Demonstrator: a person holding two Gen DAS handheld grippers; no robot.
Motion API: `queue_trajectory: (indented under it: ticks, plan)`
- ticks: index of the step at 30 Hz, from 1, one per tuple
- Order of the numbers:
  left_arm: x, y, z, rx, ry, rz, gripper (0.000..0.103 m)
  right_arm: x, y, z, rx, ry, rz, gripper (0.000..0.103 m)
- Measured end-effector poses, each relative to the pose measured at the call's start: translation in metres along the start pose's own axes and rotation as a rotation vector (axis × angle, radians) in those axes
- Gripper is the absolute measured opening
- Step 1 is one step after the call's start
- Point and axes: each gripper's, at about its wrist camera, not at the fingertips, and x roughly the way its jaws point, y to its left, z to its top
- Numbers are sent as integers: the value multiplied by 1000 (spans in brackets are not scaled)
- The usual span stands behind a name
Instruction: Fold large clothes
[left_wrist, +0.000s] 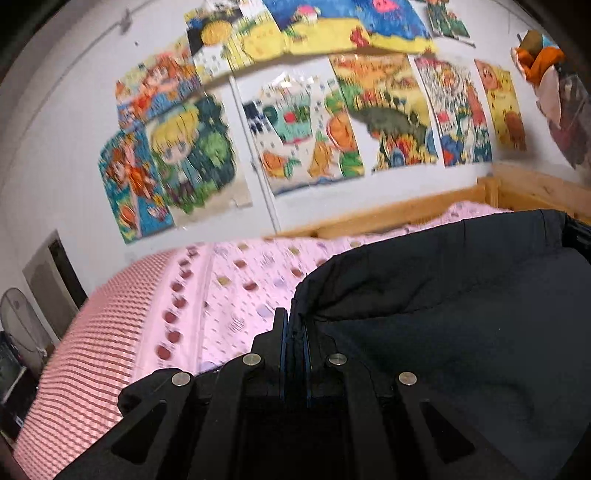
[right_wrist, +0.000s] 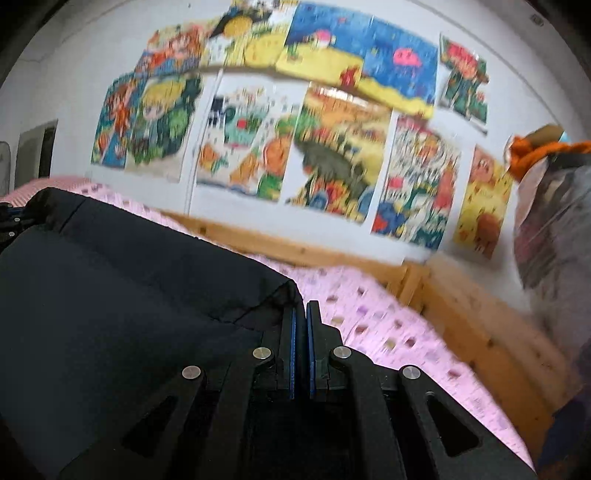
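A large dark navy garment (left_wrist: 461, 295) is held up above a pink bed. My left gripper (left_wrist: 294, 325) is shut on its left corner; the cloth stretches from there to the right of the left wrist view. My right gripper (right_wrist: 301, 314) is shut on the garment's right corner (right_wrist: 129, 295), with the cloth spreading left and down. The other gripper shows as a dark shape at the far edge of each view, at the cloth's opposite corner. The lower part of the garment is hidden behind the grippers.
The bed has a pink dotted sheet (left_wrist: 236, 291) (right_wrist: 388, 325) and a red-striped part (left_wrist: 85, 362). A wooden bed frame (right_wrist: 480, 314) runs along the wall and right side. Children's drawings (left_wrist: 303, 129) cover the white wall. A plastic-wrapped bundle with an orange toy (right_wrist: 550, 206) stands at right.
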Motion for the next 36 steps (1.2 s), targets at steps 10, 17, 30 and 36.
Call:
queue_trajectory:
  ticks: [10, 17, 30, 36]
  plan:
    - [31, -12, -13, 19, 79, -37, 12, 22, 9, -28, 28, 81, 6, 7]
    - [33, -7, -15, -5, 100, -51, 23, 17, 5, -31, 48, 79, 12, 11]
    - [-11, 32, 7, -131, 60, 0, 94, -48, -24, 6, 107, -50, -11, 84]
    - [-49, 55, 3, -240, 46, -86, 95, -91, -32, 4, 138, -12, 84, 94]
